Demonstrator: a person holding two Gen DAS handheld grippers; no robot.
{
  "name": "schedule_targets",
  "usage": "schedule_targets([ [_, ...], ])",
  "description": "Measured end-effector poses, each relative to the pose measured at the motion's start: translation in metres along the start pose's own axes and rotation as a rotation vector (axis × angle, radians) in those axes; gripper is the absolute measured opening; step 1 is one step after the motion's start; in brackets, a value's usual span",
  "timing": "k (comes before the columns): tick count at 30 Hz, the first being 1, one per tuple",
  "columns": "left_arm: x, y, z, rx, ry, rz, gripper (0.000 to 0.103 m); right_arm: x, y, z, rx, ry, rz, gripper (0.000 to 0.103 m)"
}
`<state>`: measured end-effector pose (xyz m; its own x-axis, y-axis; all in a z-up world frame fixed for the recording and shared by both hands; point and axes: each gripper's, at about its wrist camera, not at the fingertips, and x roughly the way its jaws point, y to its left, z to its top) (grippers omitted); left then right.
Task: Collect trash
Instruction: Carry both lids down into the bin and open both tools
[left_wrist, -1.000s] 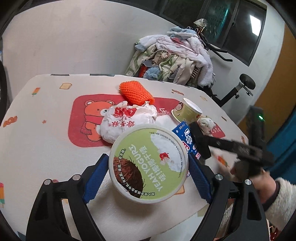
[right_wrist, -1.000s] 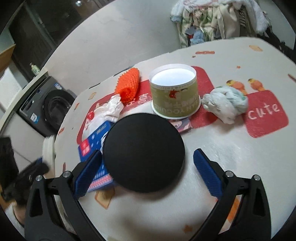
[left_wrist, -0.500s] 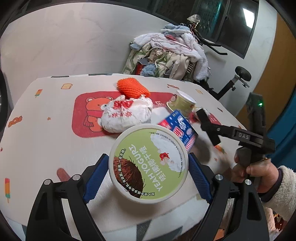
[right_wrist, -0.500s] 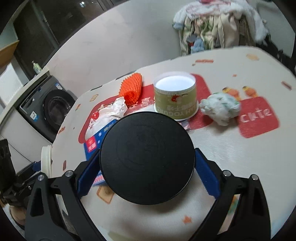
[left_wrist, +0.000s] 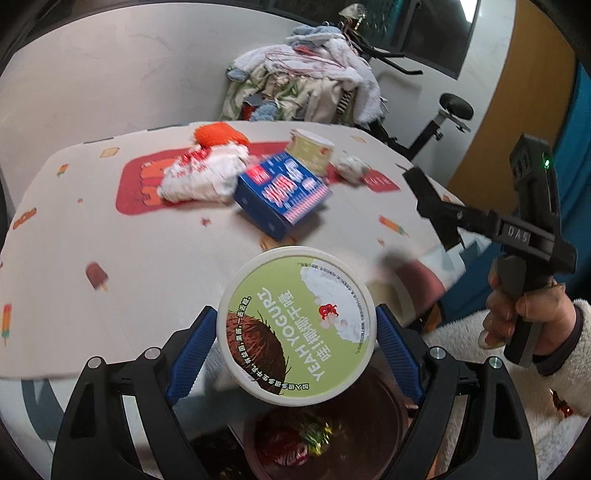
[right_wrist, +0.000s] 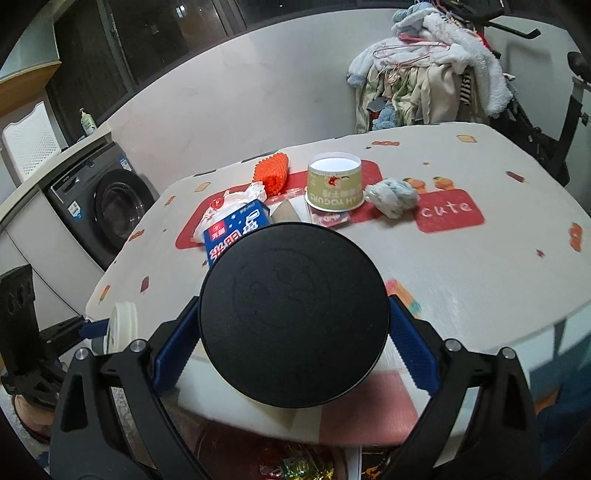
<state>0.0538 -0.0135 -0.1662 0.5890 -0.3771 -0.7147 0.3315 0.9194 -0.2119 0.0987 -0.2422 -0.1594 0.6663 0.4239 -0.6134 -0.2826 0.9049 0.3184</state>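
Note:
My left gripper is shut on a green and white yogurt lid, held past the table's near edge above a dark trash bin holding wrappers. My right gripper is shut on a black round lid, also off the table edge above the bin. On the table lie a blue carton, a white crumpled bag, an orange foam net, a yogurt cup and a crumpled tissue.
The table wears a cartoon-print cloth. The right gripper's handle and hand show at the left view's right. A washing machine stands left of the table. A clothes pile and an exercise bike stand behind.
Both grippers have drawn back from over the table to beyond its near edge, each carrying its lid. The trash bin has come into view below them.

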Motion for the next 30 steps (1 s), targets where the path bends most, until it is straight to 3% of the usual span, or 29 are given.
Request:
schedule_targets([
  [8, 0.011, -0.033, -0.049, 0.064, 0.107, -0.024, 0.083, -0.033, 0.007, -0.031, -0.041, -0.002, -0.013, 0.094],
  [16, 0.024, -0.045, -0.064, 0.09, 0.162, -0.06, 0.089, -0.036, 0.007, -0.047, -0.04, 0.023, -0.023, 0.094],
  [21, 0.013, -0.04, -0.058, 0.071, 0.111, -0.075, 0.094, -0.031, 0.007, -0.055, -0.034, 0.049, -0.023, 0.094],
  [30, -0.031, -0.01, -0.043, 0.0, -0.067, 0.028, 0.094, -0.021, 0.017, -0.067, -0.064, 0.086, -0.022, 0.094],
])
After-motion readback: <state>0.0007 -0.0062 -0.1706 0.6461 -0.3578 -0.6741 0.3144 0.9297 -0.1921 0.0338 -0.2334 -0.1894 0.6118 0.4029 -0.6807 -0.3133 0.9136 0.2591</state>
